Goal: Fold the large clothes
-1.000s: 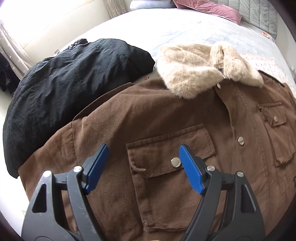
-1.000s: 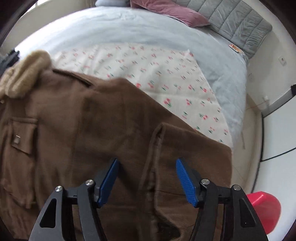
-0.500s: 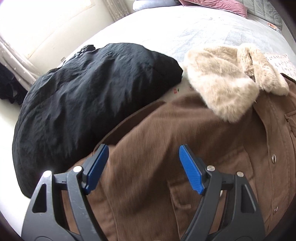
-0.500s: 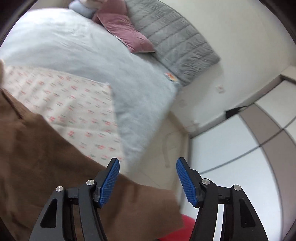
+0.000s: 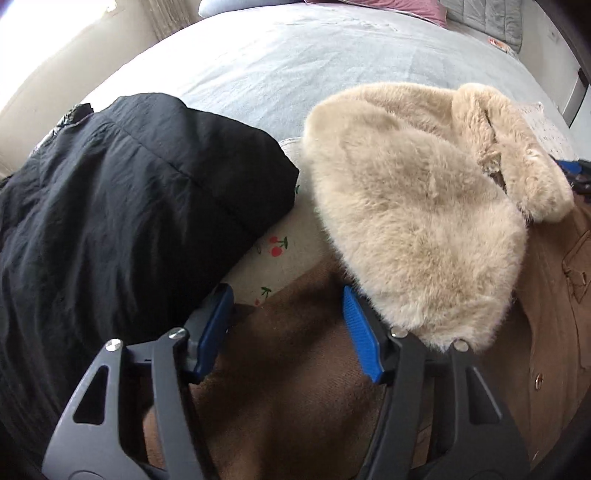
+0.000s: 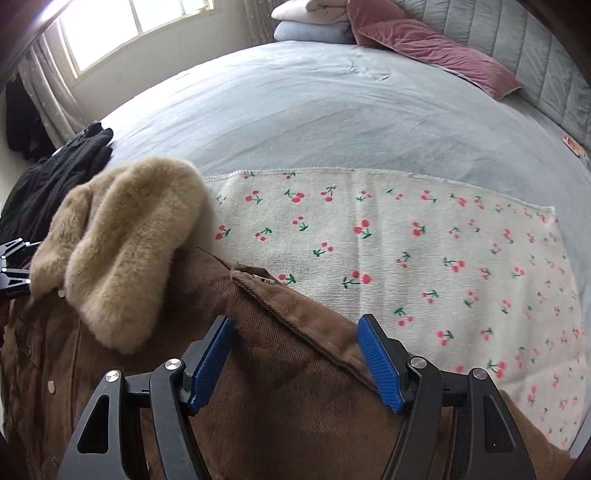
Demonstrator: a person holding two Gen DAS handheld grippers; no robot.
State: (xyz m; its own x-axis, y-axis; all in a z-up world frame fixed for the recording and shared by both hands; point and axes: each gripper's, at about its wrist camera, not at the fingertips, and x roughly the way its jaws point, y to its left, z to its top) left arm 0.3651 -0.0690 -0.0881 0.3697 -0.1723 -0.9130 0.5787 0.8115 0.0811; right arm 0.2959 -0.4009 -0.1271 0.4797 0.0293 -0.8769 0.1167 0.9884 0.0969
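**Mia:** Where is the big brown coat (image 6: 280, 398)?

**Ben:** It lies flat on the bed (image 6: 332, 110), on top of a white cloth with little red cherries (image 6: 424, 251). Its fluffy tan collar (image 5: 413, 206) sits at the top end, folded over in soft lumps.

**Mia:** What is the left gripper (image 5: 288, 325) doing?

**Ben:** It points down at the coat's shoulder, just beside the fluffy collar. Its blue fingers (image 5: 360, 332) are about half apart and closing right now. Brown cloth lies between them. The fingers do not squeeze it yet.

**Mia:** And the right gripper (image 6: 295, 358)?

**Ben:** It is over the other shoulder, where the coat's top edge has a thick seam. Its blue fingers (image 6: 380, 363) stand wide and are opening a bit more. The seam runs between them, but they do not pinch it.

**Mia:** What is the black thing?

**Ben:** That is a puffy black jacket (image 5: 122, 221). It lies on the bed beside the brown coat, close to the collar, and touches the cherry cloth.

**Mia:** Anything else on the bed?

**Ben:** A pink pillow (image 6: 432, 48) at the far end, by the grey headboard (image 6: 517, 55). A window (image 6: 122, 26) is bright in the corner.
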